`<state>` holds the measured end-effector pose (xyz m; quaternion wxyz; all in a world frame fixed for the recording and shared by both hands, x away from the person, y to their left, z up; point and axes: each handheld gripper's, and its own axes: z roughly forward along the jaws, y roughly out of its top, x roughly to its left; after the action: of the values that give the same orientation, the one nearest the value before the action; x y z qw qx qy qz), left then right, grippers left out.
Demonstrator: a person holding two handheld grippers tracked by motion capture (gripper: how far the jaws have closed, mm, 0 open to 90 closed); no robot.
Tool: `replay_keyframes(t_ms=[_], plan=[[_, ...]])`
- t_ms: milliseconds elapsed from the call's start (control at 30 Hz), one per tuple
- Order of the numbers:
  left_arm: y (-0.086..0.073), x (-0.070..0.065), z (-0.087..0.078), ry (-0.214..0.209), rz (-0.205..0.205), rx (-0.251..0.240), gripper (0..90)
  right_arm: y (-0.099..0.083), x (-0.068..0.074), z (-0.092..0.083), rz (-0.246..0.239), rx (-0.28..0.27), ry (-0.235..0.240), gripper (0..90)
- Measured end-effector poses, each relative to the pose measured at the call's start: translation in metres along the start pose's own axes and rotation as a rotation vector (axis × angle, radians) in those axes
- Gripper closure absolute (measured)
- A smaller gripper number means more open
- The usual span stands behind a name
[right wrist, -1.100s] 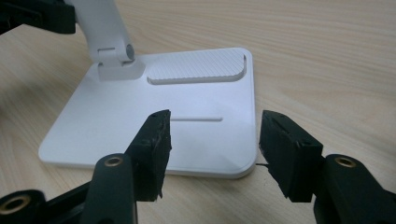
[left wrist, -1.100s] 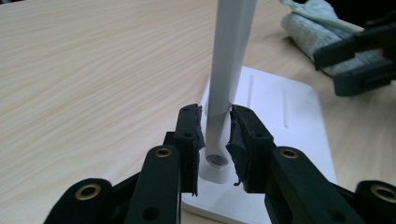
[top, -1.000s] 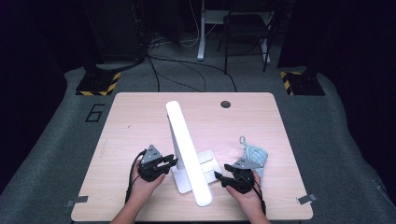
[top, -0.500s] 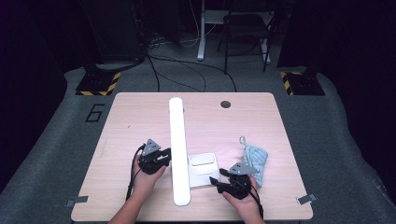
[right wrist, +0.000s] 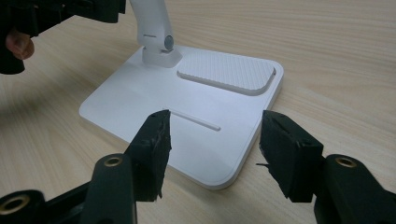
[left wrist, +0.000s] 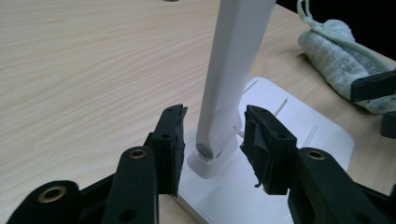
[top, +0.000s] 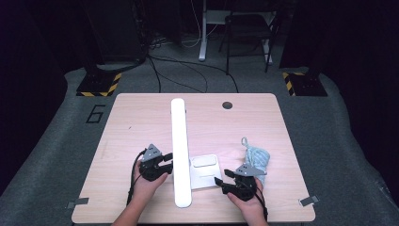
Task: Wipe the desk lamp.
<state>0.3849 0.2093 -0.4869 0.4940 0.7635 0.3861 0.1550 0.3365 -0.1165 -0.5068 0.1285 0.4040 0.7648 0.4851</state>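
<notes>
A white desk lamp stands near the table's front edge, its long arm (top: 180, 141) rising from a flat square base (top: 204, 172). My left gripper (top: 167, 162) straddles the arm (left wrist: 233, 60) just above its hinge. Its jaws have just been opening, and a thin gap shows between each pad and the arm. My right gripper (top: 221, 183) is open at the front right corner of the base (right wrist: 187, 107); in the right gripper view (right wrist: 212, 135) its jaws hover over that corner without pinching it.
A rolled pale blue cloth (top: 257, 157) with a cord lies just right of the base, close to my right hand. The wooden table (top: 141, 122) has a round cable hole (top: 227, 105) near its far edge. Dark floor, cables and a chair lie beyond.
The lamp arm has swung from a slant to the right into a straight line. My left gripper's jaws have parted from the arm. The right hand has stayed by the base.
</notes>
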Motion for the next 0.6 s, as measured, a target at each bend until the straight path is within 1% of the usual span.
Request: replay_keyframes(t_ms=[33,67,167,200,233,300,400,433,500,567,600], plan=[[0.0,0.0,0.002,0.014,-0.001,0.005,58.6,0.0,0.0,0.0,-0.001,-0.005,0.001,43.4],[0.0,0.001,0.003,0.013,-0.002,0.017,59.0,0.0,0.001,-0.001,0.002,-0.004,-0.002,43.4],[-0.001,0.004,0.007,0.018,-0.009,0.008,59.8,0.0,0.0,-0.001,0.003,-0.007,-0.002,43.4],[-0.001,0.004,0.008,0.025,-0.009,0.008,59.8,-0.001,0.0,0.0,0.006,-0.006,-0.006,43.4],[0.0,0.005,0.008,0.026,0.002,0.012,59.8,-0.001,-0.001,-0.001,0.01,0.001,-0.007,43.4],[0.001,0.006,0.01,0.031,0.0,0.012,59.8,-0.001,-0.001,-0.001,0.003,0.003,-0.002,43.4],[0.001,0.007,0.012,0.044,-0.002,0.022,59.7,-0.002,-0.001,-0.001,0.004,0.002,-0.01,43.4],[0.0,0.007,0.013,0.041,-0.012,0.016,59.6,-0.002,-0.001,-0.001,-0.003,-0.003,-0.012,43.4],[0.0,0.007,0.01,0.028,-0.002,0.017,56.5,-0.001,-0.001,-0.002,0.013,-0.006,-0.016,43.4],[0.001,0.007,0.006,0.025,0.009,0.025,53.7,-0.001,-0.002,-0.003,0.014,-0.006,-0.014,43.3],[0.001,0.007,0.004,0.037,0.005,0.017,51.9,-0.001,-0.002,-0.004,0.013,-0.01,-0.013,43.2]])
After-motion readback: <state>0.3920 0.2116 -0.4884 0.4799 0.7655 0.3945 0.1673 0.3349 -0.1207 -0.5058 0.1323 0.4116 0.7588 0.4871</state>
